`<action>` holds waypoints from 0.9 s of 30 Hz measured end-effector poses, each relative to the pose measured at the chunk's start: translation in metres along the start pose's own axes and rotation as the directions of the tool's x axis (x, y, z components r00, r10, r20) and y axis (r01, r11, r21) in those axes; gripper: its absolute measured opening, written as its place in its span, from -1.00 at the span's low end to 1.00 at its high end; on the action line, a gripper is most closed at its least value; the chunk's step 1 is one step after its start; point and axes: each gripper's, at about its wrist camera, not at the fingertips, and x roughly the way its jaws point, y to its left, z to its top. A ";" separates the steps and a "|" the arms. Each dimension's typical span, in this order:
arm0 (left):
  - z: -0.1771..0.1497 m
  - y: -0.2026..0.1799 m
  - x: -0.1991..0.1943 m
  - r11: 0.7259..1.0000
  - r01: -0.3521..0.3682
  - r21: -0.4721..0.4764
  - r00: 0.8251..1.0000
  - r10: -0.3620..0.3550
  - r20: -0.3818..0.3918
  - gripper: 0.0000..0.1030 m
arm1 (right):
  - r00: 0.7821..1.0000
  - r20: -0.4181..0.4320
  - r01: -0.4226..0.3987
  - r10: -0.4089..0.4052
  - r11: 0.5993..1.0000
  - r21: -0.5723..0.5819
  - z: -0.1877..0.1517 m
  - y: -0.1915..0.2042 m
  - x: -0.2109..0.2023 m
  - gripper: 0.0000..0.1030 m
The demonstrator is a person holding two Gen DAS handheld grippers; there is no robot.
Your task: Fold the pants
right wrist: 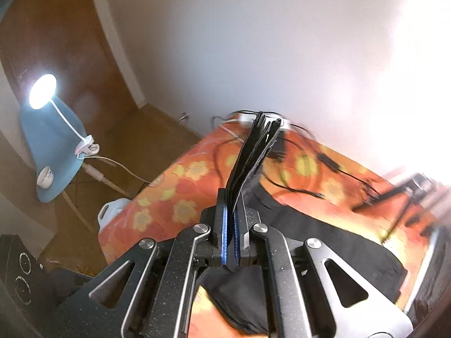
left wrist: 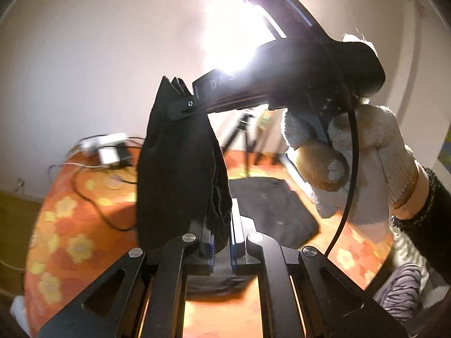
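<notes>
Mid-fold: we've got both claws clamped tight on the black pants (left wrist: pixel 174 174). Left gripper (left wrist: pixel 221 249) and right gripper (right wrist: pixel 231 242) hold bunched edges lifted above the orange floral bedspread (left wrist: pixel 73 225). Next: carry the edges over evenly and lay them flat.

- Bed (left wrist: pixel 64 219), orange cover with yellow flower print.
- Black pants (left wrist: pixel 270 208), lower part lying flat on the cover.
- Black cables (right wrist: pixel 307 174) and white charger blocks (left wrist: pixel 108 148), far end.
</notes>
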 end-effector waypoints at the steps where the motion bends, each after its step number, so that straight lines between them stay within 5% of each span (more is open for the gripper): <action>1: 0.004 -0.007 0.006 1.000 0.013 0.005 1.000 -0.013 -0.009 -0.88 | 1.000 0.005 0.003 -0.003 1.000 0.008 -0.006 -0.008 -0.007 -0.93; 13: -0.020 -0.107 0.121 0.987 0.138 0.086 0.976 -0.121 -0.179 -0.88 | 0.999 -0.021 0.050 -0.047 0.968 0.246 -0.111 -0.171 -0.042 -0.93; 22: -0.056 -0.122 0.186 0.975 0.209 -0.081 0.933 -0.223 -0.283 -0.87 | 0.996 -0.073 0.082 -0.060 0.931 0.356 -0.189 -0.256 -0.015 -0.93; 27: -0.061 -0.131 0.186 0.979 0.188 -0.081 0.921 -0.204 -0.332 -0.73 | 0.996 -0.055 0.083 -0.067 0.919 0.385 -0.208 -0.279 -0.008 -0.93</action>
